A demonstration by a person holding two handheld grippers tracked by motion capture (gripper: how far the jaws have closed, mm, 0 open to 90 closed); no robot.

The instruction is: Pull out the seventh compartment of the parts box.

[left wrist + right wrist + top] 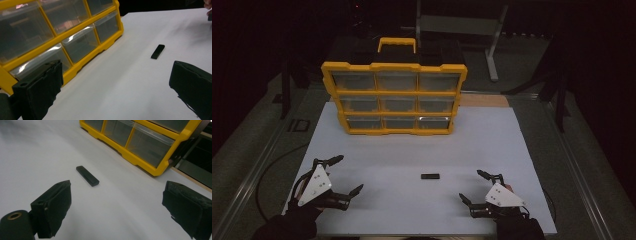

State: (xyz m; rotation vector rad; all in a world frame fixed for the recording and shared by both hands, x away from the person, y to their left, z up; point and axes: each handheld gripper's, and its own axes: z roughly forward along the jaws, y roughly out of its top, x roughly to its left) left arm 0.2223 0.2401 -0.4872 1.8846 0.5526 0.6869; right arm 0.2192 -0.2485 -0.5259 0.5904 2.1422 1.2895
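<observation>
Spreading beneath both grippers, the white surface (492, 135) carries a yellow drawer organizer (394, 95) standing upright well ahead of them, its clear drawers all shut. Nearer, the left gripper (346, 175) and right gripper (474, 186) hover with jaws spread wide, holding nothing. Between them, slightly ahead and closer to the right gripper, lies a small black bar (430, 176), flat and alone. Picking it up well probably means lowering the right gripper so its jaws straddle the bar's narrow width, pads close to the surface, then closing squarely so it cannot pivot or skid.
</observation>
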